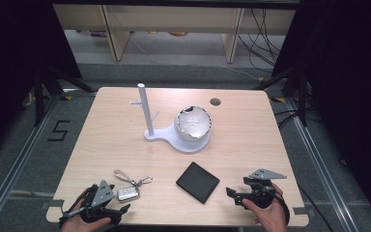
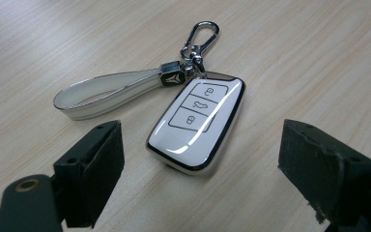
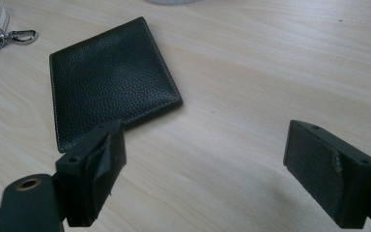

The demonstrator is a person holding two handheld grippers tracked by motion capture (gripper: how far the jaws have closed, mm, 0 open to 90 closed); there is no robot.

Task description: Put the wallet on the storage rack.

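A white car key fob point(image 2: 197, 123) with a white strap loop point(image 2: 107, 92) and a metal clip point(image 2: 200, 36) lies flat on the wooden table point(image 1: 251, 130), near the front left edge point(image 1: 128, 194). My left gripper point(image 1: 110, 205) rests just in front of the fob, open, with the jaws wide on either side of it and not touching. A black leather wallet point(image 1: 197, 182) lies flat at the front middle point(image 3: 110, 77). My right gripper point(image 1: 233, 197) sits to the wallet's right, open and holding nothing.
A white stand point(image 1: 147, 111) with a tall post and side pegs rises at the table's middle; a white bowl point(image 1: 192, 123) sits tilted on its round base point(image 1: 192, 144). A small round grommet point(image 1: 215, 101) marks the far side. Dark tripods and cables surround the table.
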